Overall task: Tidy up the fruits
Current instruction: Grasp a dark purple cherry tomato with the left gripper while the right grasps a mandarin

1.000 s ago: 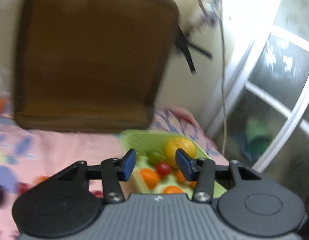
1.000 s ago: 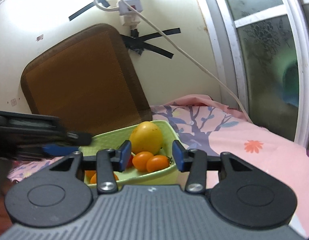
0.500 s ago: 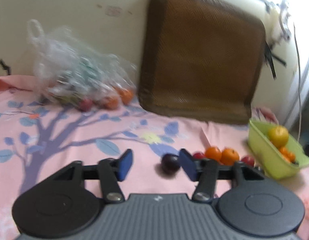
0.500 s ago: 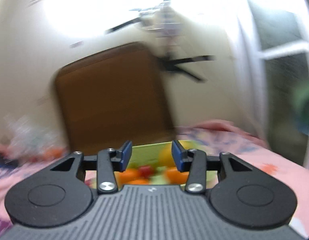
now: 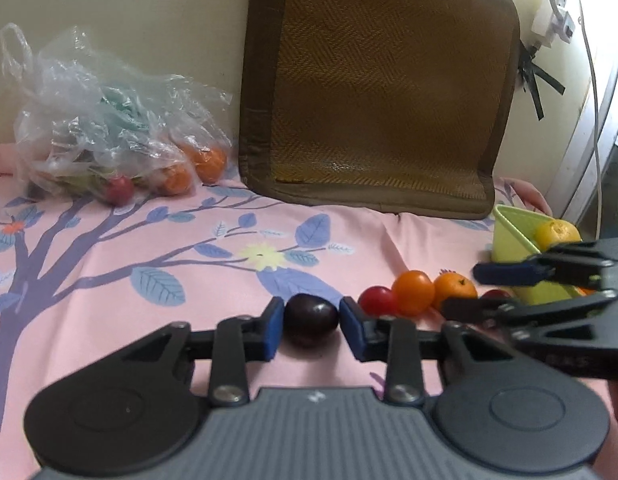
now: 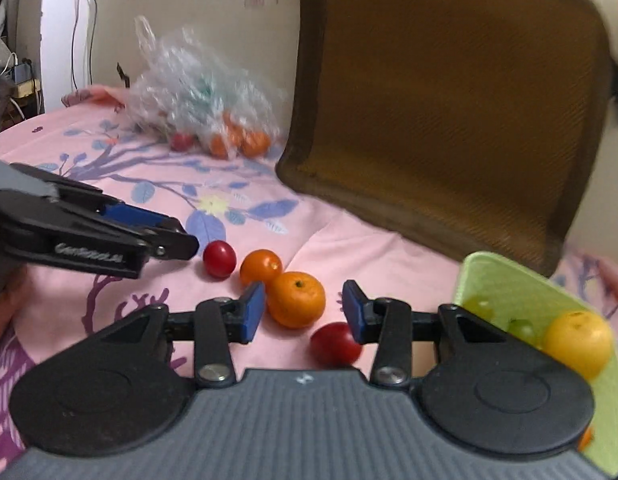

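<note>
Pink floral cloth point(image 5: 109, 280) covers the bed, and on it the left gripper point(image 5: 312, 326) brackets a dark plum point(image 5: 311, 319), its blue pads at the fruit's two sides, seemingly touching; whether they press on it I cannot tell. Just right of the plum sit a red tomato point(image 5: 376, 300), an orange tomato point(image 5: 413, 292) and a mandarin point(image 5: 455, 289), close together in a row. The right gripper point(image 6: 303, 312) stands narrowly parted, its pads apart with the mandarin point(image 6: 295, 299) between and beyond them, not held. Another red tomato point(image 6: 335, 345) lies partly behind its right finger. A green basket point(image 6: 505, 284) sits at the right edge of the cloth, holding a yellow citrus point(image 6: 577, 342) and green grapes point(image 6: 521, 330). In the left wrist view the right gripper point(image 5: 465, 288) reaches in from the right, in front of the basket point(image 5: 509, 232). A brown cushion point(image 5: 381, 92) leans on the wall at the back edge. Toward the back left corner lies a clear plastic bag point(image 5: 101, 120) with orange and red fruit inside.
</note>
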